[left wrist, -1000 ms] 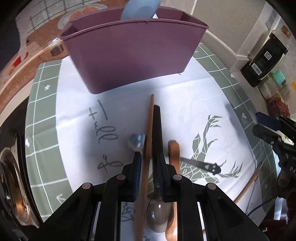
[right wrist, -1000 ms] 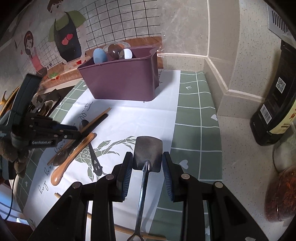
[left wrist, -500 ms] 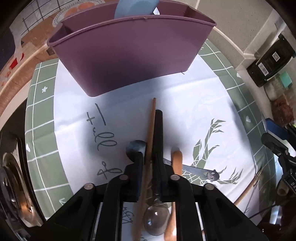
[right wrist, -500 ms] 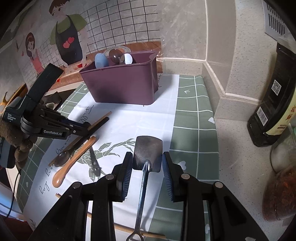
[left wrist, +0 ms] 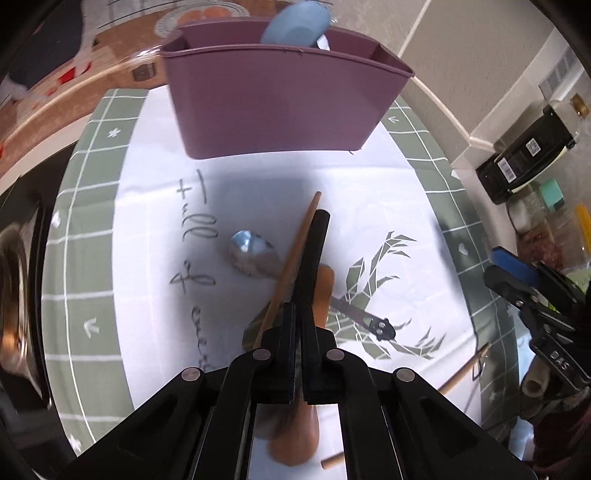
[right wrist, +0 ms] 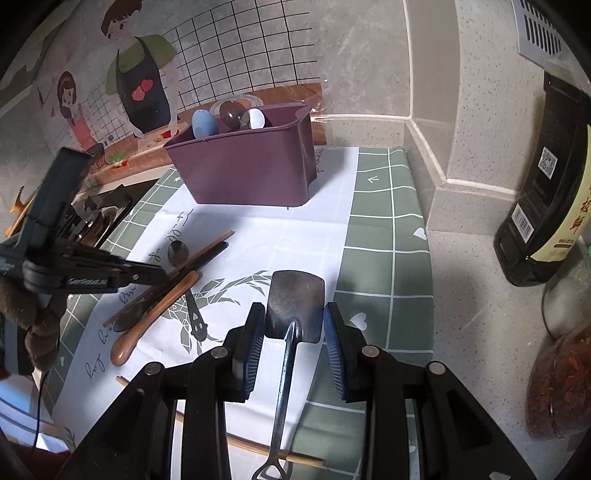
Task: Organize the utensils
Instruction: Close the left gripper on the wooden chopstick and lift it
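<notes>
Purple caddy is waiting at mat's back edge; left gripper is clenching black-handled utensil for transfer; right gripper is gaping around spatula.

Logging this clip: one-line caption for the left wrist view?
Left tongs shut on a black-handled utensil beside a wooden chopstick, facing the purple holder.

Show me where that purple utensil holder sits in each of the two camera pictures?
Left wrist view: the purple utensil holder fills the top centre, straight ahead of the left gripper.
Right wrist view: it stands upper left of centre, far beyond the metal spatula.
Shared landmark: the blue spoon sticking out of it.
</notes>
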`<move>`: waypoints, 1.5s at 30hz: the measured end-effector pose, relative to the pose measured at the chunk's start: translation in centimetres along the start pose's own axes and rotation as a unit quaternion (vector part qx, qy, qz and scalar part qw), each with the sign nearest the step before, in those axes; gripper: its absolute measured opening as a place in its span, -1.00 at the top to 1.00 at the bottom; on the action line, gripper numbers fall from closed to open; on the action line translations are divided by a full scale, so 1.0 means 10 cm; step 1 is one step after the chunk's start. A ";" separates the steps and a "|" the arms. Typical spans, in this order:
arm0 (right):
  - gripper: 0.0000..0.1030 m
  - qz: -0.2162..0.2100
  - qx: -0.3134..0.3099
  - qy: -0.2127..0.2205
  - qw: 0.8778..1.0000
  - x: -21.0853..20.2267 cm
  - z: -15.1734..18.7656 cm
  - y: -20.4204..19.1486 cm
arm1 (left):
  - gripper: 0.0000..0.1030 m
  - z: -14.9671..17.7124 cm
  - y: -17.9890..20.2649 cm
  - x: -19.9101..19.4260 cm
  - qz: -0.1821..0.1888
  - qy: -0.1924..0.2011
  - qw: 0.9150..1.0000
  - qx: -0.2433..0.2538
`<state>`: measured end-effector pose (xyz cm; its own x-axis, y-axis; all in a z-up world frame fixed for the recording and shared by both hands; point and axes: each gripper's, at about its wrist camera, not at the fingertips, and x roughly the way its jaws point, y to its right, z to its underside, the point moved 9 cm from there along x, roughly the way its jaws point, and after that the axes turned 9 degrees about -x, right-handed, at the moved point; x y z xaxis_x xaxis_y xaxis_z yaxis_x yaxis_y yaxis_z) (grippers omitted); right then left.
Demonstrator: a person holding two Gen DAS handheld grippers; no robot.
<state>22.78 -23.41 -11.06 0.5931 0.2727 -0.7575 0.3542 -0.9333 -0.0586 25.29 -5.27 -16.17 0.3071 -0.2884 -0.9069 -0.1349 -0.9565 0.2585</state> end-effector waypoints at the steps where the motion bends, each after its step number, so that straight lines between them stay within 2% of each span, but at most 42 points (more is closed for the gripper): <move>1: 0.43 -0.003 0.000 0.000 1.000 0.01 0.00 -0.01 | 0.97 0.02 -0.02 -0.03 0.001 0.003 1.000 -0.006; 6: 0.43 -0.008 0.000 -0.006 1.000 0.08 0.00 -0.05 | 0.97 -0.01 -0.11 -0.18 0.010 0.022 0.999 -0.024; 11: 0.43 0.008 0.012 -0.009 1.000 0.04 0.01 -0.05 | 0.98 -0.11 -0.14 -0.37 0.044 0.046 0.998 -0.029; 14: 0.43 -0.004 0.018 -0.012 1.000 0.04 0.00 -0.10 | 0.98 -0.14 -0.18 -0.46 0.056 0.058 0.996 -0.025; 17: 0.43 0.003 0.009 -0.017 1.000 0.05 -0.01 -0.12 | 0.97 -0.12 -0.09 -0.38 0.054 0.036 0.998 0.027; 21: 0.43 0.013 0.013 -0.024 1.000 0.07 -0.02 -0.11 | 0.92 -0.10 -0.08 -0.12 0.002 -0.003 0.996 0.092; 23: 0.43 0.012 0.010 -0.025 1.000 0.07 -0.02 -0.12 | 0.89 -0.06 -0.03 -0.02 -0.006 -0.016 0.991 0.131; 27: 0.43 0.011 0.014 -0.022 1.000 0.05 0.00 -0.13 | 0.50 0.01 0.07 0.12 -0.012 -0.037 0.985 0.167; 28: 0.43 0.010 0.018 -0.023 1.000 0.05 0.02 -0.12 | 0.49 0.01 0.06 0.15 -0.020 -0.037 0.984 0.173; 31: 0.43 0.011 0.021 -0.025 0.999 0.07 0.05 -0.10 | 0.48 -0.08 0.02 0.24 -0.044 -0.033 0.984 0.168; 33: 0.43 0.011 0.022 -0.025 0.999 0.07 0.06 -0.09 | 0.48 -0.12 0.02 0.25 -0.037 -0.034 0.986 0.162; 38: 0.43 0.009 0.027 -0.025 0.999 0.07 0.09 -0.06 | 0.48 -0.25 0.04 0.17 0.017 -0.038 0.990 0.131; 41: 0.43 0.010 0.028 -0.028 0.999 0.08 0.12 -0.03 | 0.48 -0.33 -0.08 0.13 -0.011 -0.024 0.991 0.128; 45: 0.43 0.009 0.035 -0.031 0.999 0.12 0.14 0.00 | 0.48 -0.28 -0.08 0.22 -0.020 -0.040 0.989 0.141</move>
<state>22.49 -23.44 -12.94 0.5519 0.2418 -0.7981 0.2901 -0.9529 -0.0881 28.76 -5.24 -17.46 0.2425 -0.2358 -0.9411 -0.3850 -0.9138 0.1297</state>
